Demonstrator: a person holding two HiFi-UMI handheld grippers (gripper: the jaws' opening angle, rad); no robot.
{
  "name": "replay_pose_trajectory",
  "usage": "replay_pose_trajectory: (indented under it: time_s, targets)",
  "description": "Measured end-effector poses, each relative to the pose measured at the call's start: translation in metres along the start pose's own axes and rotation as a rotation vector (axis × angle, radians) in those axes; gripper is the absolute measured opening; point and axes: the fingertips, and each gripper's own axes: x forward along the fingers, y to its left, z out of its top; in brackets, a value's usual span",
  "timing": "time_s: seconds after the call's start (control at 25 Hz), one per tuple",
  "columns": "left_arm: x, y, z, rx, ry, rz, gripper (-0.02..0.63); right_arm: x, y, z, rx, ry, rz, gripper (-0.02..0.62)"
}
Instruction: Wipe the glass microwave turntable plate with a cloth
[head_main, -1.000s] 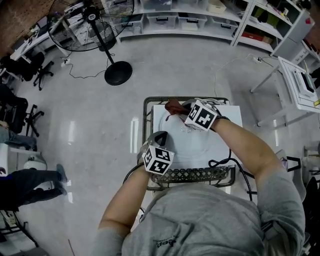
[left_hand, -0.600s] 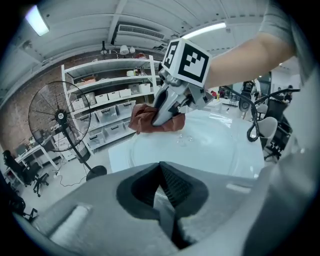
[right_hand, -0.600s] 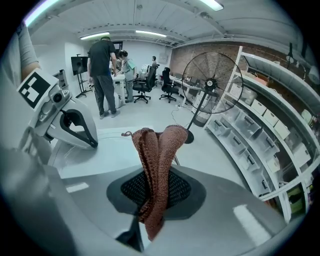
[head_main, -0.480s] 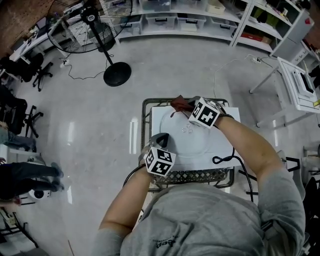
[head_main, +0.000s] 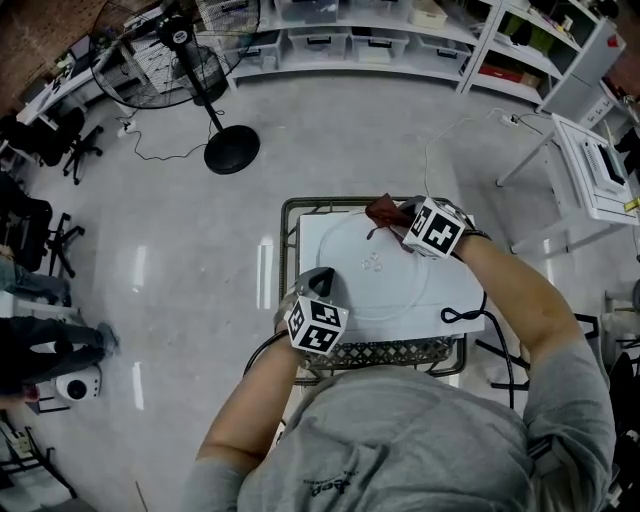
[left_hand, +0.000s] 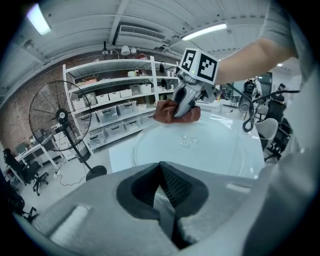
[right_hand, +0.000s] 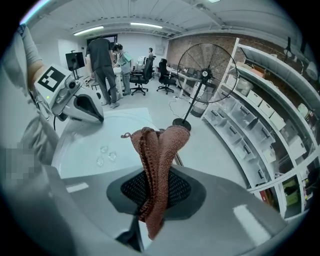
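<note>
Cloth (right_hand: 159, 150) pinched in right gripper (head_main: 400, 219), angled steeply down at plate (head_main: 372, 292) rim.

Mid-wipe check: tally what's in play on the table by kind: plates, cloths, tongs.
glass plate: 1
cloth: 1
tongs: 2, the left tongs and the right tongs
Total: 4

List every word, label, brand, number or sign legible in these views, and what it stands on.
No text can be read in any view.
Grey shirt: small dark print, too blurred to read.
Left gripper's cube and right gripper's cube: black-and-white square patterns only, no letters or numbers.
Shelf bins: any labels are too small to read.
</note>
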Motion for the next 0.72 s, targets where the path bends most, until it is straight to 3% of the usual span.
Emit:
replay_pose_trajectory:
  time_s: [0.48, 0.6, 0.72]
  targets:
    - [-0.002, 0.003, 0.000, 0.006, -0.009, 0.010, -0.003, -0.025, 0.043, -0.036, -0.024, 0.012, 0.060, 0.066]
    - [-0.004, 0.003, 0.001, 0.017, -0.024, -0.041, -0.003, -0.019, 0.042, -0.035, -0.003, -0.001, 0.046, 0.064]
    - [-0.012, -0.004, 0.006, 0.092, -0.020, -0.137, -0.003, -0.016, 0.043, -0.031, -0.012, 0.002, 0.037, 0.064]
